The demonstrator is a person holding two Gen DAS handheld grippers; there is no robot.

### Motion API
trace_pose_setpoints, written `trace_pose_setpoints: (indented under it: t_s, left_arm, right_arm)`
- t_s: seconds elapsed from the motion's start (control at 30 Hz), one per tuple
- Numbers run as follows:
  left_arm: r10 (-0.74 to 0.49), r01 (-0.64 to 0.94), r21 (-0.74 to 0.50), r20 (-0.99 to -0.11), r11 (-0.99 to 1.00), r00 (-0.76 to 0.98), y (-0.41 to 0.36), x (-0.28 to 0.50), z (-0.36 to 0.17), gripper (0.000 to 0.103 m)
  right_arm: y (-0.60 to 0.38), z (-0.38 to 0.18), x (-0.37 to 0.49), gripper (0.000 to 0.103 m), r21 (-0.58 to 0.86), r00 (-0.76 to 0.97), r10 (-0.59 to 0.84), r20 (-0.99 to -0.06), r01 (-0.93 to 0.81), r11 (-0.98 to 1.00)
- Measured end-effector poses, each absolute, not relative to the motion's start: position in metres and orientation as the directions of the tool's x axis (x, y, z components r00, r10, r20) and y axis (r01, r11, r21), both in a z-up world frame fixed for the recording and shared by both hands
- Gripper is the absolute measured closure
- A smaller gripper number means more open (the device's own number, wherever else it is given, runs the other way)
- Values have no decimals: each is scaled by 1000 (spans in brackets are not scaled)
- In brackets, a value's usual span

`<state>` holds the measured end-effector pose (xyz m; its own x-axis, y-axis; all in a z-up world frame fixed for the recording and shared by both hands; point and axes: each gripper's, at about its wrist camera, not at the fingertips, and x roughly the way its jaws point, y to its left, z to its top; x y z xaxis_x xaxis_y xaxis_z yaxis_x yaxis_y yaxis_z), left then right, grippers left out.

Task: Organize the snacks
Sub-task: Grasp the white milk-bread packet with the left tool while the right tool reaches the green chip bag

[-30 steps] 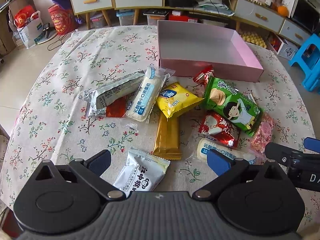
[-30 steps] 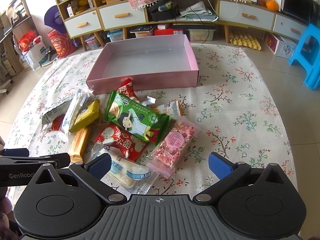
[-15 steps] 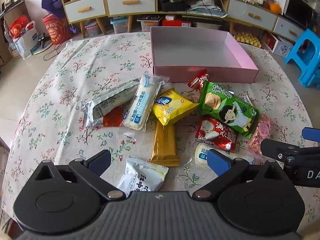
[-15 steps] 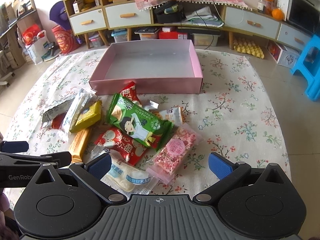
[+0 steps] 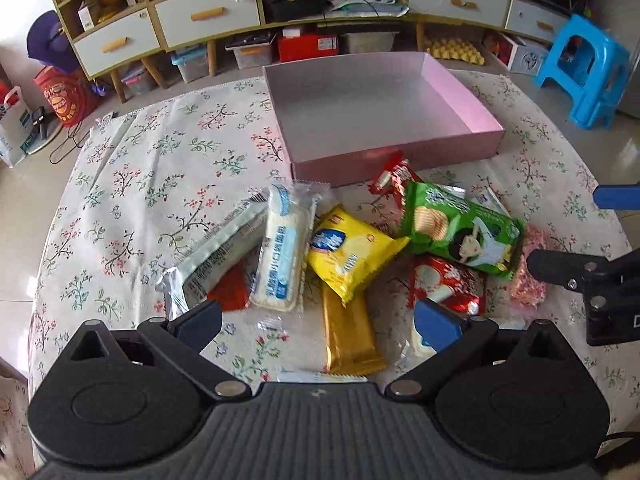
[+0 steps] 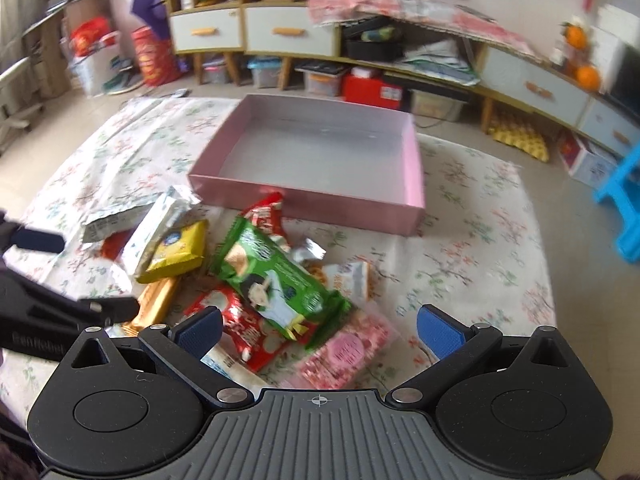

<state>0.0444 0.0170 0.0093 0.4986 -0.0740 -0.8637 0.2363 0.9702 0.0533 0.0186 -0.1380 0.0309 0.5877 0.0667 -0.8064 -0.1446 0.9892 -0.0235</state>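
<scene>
Floral cloth covers the table (image 5: 160,168), and low white-drawer cabinets (image 5: 208,14) run behind it. On the cloth sits a shallow pink box (image 5: 400,152) with nothing inside; a heap of snack packets lies just in front of it, among them a green chip bag (image 5: 460,228), a yellow packet (image 5: 352,252) and a gold bar (image 5: 348,332). Left gripper (image 5: 316,324) hangs spread above the gold bar; right gripper (image 6: 320,330) hangs spread over the heap, holding nothing

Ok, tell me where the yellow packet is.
In the left wrist view the yellow packet lies mid-pile on the tablecloth, between the white-and-blue packet on its left and the green chip bag on its right, overlapping the gold bar.
</scene>
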Motion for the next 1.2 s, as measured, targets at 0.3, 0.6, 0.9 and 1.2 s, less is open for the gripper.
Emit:
trace_pose_setpoints:
  t_s: [0.3, 0.6, 0.9, 1.2]
  left_arm:
    - [-48, 272, 128, -829, 954, 558, 40, 62, 1, 2]
    - [-164, 292, 7, -814, 956, 558, 55, 83, -9, 25]
    - [-239, 312, -79, -822, 947, 517, 57, 95, -20, 45]
    - [-265, 320, -110, -827, 941, 495, 54, 97, -22, 53]
  right_arm:
    - [-142, 2, 36, 0, -7, 552, 143, -822, -262, 965]
    - [-149, -7, 54, 1, 71, 549, 214, -808, -270, 960]
    - [-144, -20, 65, 6, 54, 536, 192, -822, -262, 963]
    - [-141, -25, 67, 16, 36, 538, 174, -825, -258, 965]
